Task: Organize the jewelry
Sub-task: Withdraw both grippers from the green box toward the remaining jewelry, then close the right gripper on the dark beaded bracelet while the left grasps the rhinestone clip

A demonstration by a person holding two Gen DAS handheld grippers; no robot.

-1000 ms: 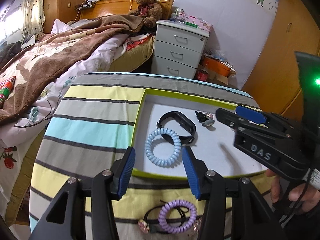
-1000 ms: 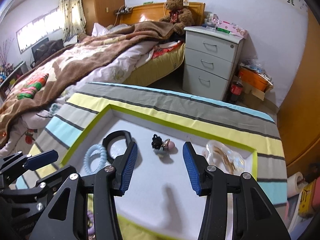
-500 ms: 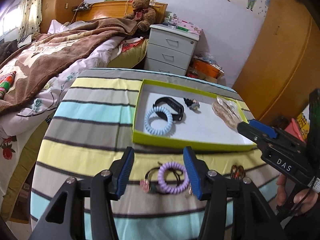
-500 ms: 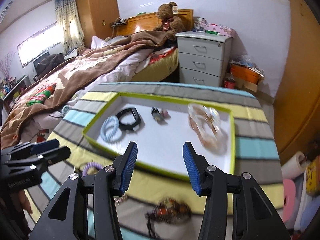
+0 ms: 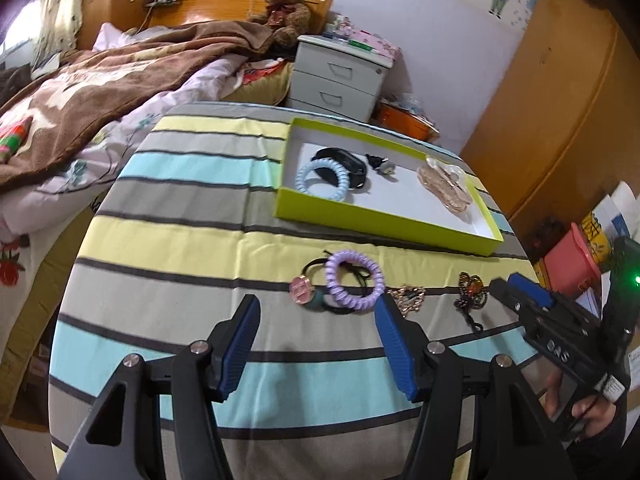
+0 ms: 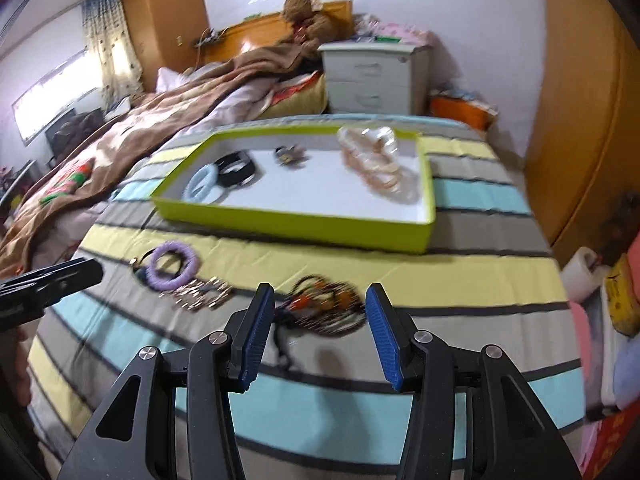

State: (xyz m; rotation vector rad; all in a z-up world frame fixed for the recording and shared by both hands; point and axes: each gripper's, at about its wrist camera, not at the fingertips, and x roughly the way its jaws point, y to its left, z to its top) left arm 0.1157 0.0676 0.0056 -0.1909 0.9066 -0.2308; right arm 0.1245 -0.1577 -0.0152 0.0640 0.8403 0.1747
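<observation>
A lime-green tray [image 5: 380, 226] [image 6: 296, 226] on the striped tablecloth holds a light blue coil tie [image 5: 322, 180], a black band [image 5: 346, 162], a small dark clip [image 5: 380, 163] and a clear bag of pale jewelry [image 5: 444, 189] [image 6: 376, 164]. In front of the tray lie a purple coil tie [image 5: 354, 283] [image 6: 173, 265], a black tie with a pink charm [image 5: 301, 289], a gold piece [image 5: 408, 296] [image 6: 198, 290] and a dark orange-beaded piece [image 5: 471, 296] [image 6: 322, 304]. My left gripper [image 5: 316, 344] is open, just short of the purple tie. My right gripper [image 6: 320, 332] is open, just short of the beaded piece.
A bed with a brown blanket [image 5: 100, 80] lies to the left. A white nightstand [image 5: 340, 76] stands behind the table. Wooden wardrobe doors [image 5: 560, 100] are on the right. Pink and yellow items [image 6: 616, 292] sit past the table's right edge.
Both grippers have pulled back from over the tray toward the near side of the table. The loose pieces in front of the tray have come into view. Both stay open and empty.
</observation>
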